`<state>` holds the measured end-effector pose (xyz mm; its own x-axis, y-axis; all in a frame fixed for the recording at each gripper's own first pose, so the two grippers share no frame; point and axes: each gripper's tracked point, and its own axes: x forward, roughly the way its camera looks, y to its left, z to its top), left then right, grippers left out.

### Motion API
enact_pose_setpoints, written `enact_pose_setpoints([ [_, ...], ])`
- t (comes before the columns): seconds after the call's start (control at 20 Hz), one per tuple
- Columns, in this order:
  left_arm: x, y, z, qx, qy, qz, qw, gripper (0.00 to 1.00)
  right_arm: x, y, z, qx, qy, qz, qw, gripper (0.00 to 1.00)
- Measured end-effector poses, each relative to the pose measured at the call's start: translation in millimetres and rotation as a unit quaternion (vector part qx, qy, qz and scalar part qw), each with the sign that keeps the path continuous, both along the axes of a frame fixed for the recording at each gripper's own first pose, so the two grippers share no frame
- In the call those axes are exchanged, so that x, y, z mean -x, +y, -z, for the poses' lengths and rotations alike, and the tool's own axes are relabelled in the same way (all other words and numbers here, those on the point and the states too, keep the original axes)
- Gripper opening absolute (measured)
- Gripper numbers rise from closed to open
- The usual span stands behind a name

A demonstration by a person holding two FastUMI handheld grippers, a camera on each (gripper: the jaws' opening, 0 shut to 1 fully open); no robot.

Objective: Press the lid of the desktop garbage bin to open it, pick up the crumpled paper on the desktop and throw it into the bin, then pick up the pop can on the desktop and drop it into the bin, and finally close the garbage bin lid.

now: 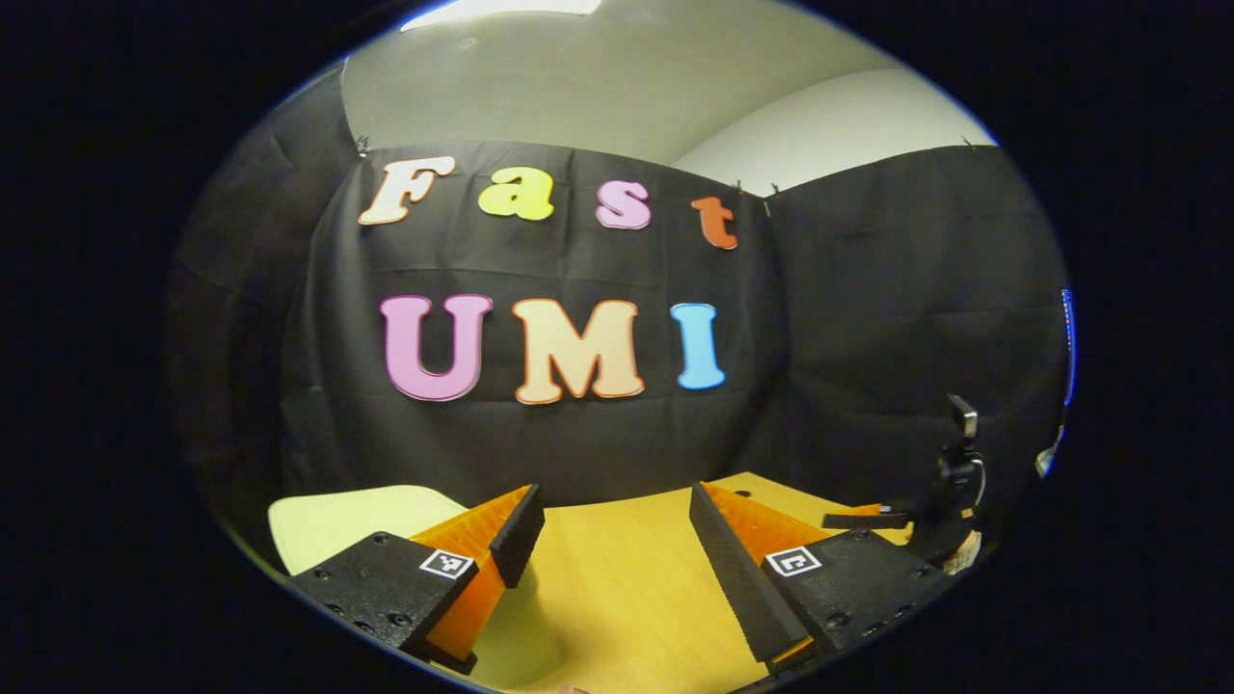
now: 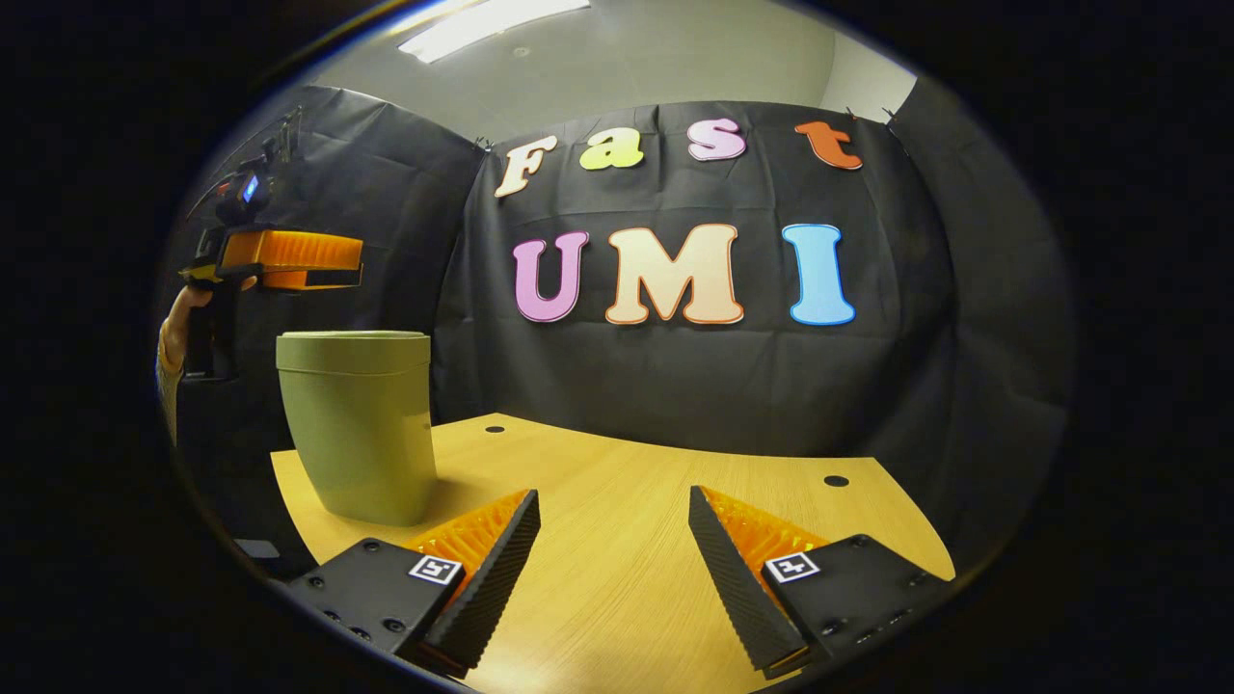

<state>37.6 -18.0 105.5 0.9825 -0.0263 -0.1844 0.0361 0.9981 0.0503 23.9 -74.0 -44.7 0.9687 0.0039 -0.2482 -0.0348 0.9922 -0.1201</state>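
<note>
The pale green garbage bin [image 2: 362, 434] stands upright on the left part of the wooden table [image 2: 656, 501], and its lid [image 2: 353, 339] lies flat and shut. A hand [image 2: 178, 318] holds my left gripper [image 2: 357, 262] a little above the bin's lid, fingers pointing level. In the left gripper view that gripper [image 1: 614, 496] is open with nothing between its fingers, and the bin's pale lid [image 1: 347, 520] lies just below and left of them. My right gripper [image 2: 613, 499] hovers low over the table to the right of the bin, open and holding nothing.
The black cloth wall [image 2: 675, 386] closes the table off at the back and sides. Two small dark holes [image 2: 836, 480] sit near the table's far edge. The right gripper [image 1: 834, 520] and its camera mount [image 1: 959, 453] appear at the right of the left gripper view.
</note>
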Motion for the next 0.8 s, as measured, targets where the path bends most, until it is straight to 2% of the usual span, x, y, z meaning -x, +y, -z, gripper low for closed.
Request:
enact_pose_setpoints([
  [0.3, -2.9, -32.8, 63.0, 0.027, 0.011, 0.064, 0.998, 0.91, -7.9, 9.3, 2.3, -0.001, -0.005, 0.005, 1.0, 0.98],
  [0.55, -0.7, -32.8, 109.3, 0.061, 0.026, 0.075, 0.995, 0.92, -12.9, 24.8, -1.3, -0.005, -0.02, -0.002, 1.0, 0.98],
  [0.8, 4.7, -28.7, 142.2, 0.062, 0.031, 0.085, 0.994, 0.93, -18.1, 30.3, 3.9, 0.014, -0.018, -0.002, 1.0, 0.98],
])
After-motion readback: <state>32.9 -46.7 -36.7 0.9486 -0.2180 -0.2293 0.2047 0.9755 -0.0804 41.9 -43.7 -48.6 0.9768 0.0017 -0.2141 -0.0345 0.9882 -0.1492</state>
